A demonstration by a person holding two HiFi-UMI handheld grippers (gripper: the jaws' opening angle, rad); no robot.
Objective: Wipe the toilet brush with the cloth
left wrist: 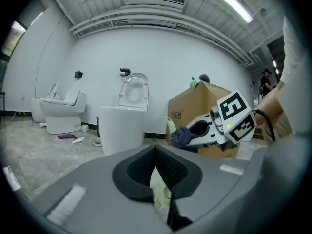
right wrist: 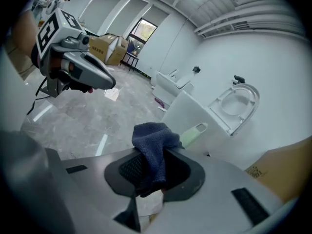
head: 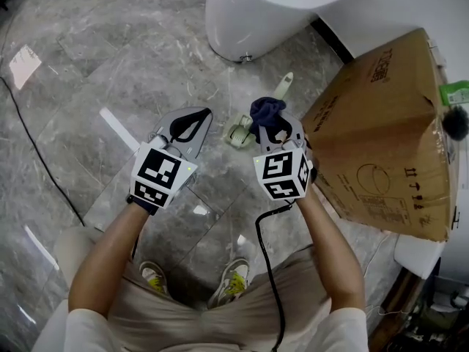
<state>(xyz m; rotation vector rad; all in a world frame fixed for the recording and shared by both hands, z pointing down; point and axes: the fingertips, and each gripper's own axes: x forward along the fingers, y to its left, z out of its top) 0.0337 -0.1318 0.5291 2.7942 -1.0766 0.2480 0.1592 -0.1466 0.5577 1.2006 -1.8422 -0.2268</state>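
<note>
Glossy grey marbled floor [head: 88, 86] runs up to a smooth white toilet [head: 242, 13], with a creased cardboard box [head: 381, 130] beside it. On the floor, just ahead of both grippers, is the toilet brush [head: 283, 88]: pale green plastic with a flat looped handle (whether it stands or lies, I cannot tell). The right gripper [right wrist: 153, 165] is clamped on a bunched dark blue cloth [right wrist: 153, 140] of nubby terry, held near the handle. The left gripper [left wrist: 155, 150] has its ribbed black pads pressed together with nothing between them.
</note>
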